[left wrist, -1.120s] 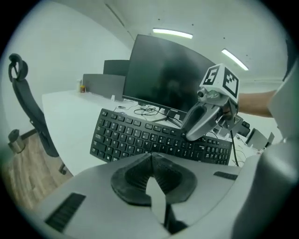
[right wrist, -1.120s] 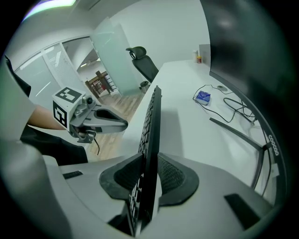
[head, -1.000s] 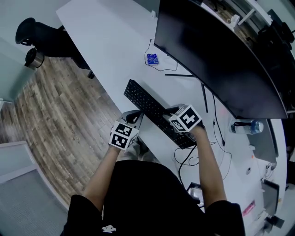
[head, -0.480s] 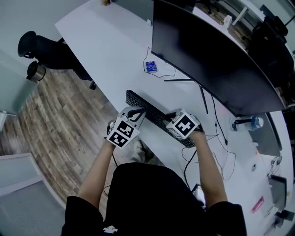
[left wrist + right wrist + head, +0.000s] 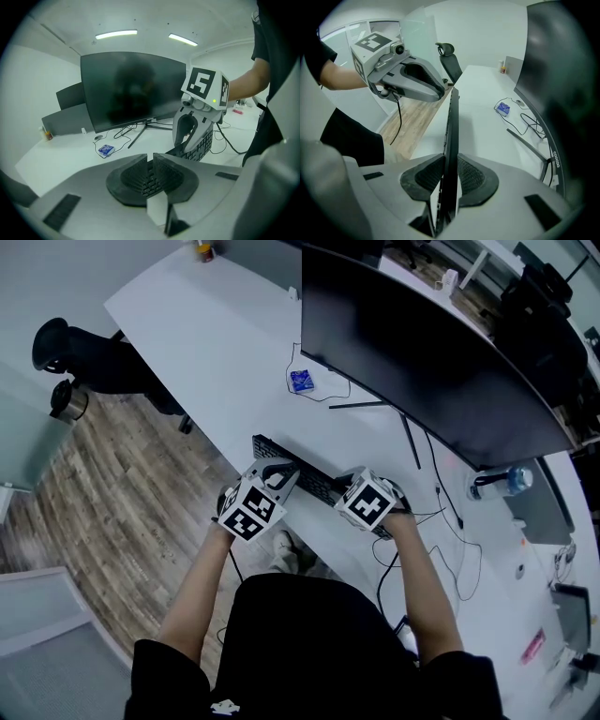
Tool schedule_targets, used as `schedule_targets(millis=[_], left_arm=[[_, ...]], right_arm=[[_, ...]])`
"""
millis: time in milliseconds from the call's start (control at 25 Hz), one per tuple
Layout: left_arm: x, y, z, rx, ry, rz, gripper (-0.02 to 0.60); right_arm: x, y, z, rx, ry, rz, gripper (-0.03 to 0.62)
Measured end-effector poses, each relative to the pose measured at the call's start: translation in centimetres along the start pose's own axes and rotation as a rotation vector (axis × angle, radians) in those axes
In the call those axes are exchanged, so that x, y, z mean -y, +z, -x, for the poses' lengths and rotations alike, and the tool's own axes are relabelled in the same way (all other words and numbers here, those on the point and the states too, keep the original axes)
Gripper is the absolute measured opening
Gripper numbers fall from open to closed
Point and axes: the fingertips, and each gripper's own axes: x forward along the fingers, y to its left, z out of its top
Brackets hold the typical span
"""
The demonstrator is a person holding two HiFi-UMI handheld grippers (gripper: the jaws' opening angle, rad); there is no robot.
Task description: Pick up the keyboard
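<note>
The keyboard (image 5: 305,474) was up off the desk (image 5: 216,343), turned onto its long edge, one end in each gripper. The right gripper (image 5: 450,171) grasped it. Its own view showed the board edge-on, a thin dark strip pinched between both pads and running straight away from the jaws toward the left gripper (image 5: 277,470). The head view gave only the marker cubes and the keys between them. The left gripper view showed its jaws nearly together, having just eased a little apart. The keyboard's end was held between the pads, and the keyed face stretched off to the right gripper's jaws.

Beyond both pairs of jaws stood a monitor (image 5: 422,352), with a blue packet (image 5: 300,381) and loose cables (image 5: 441,512) on the desk by its foot. Right of the right jaws lay a bottle (image 5: 497,482); its contents could not be made out. Left of the left jaws, off the desk, stood a chair (image 5: 84,357).
</note>
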Motion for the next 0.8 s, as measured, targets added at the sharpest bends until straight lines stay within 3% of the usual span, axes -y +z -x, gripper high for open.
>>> schedule_targets(millis=[400,800], left_arm=[[0.9,0.0,-0.7,-0.101,-0.107,-0.191,0.12],[2.1,-1.8,-2.5,-0.267,-0.234,-0.48,0.227]], right_arm=[[-0.6,0.0,0.2,-0.024,-0.045,0.042,0.092],[-1.0,0.1,0.2,-0.032,-0.082,0.048,0.091]])
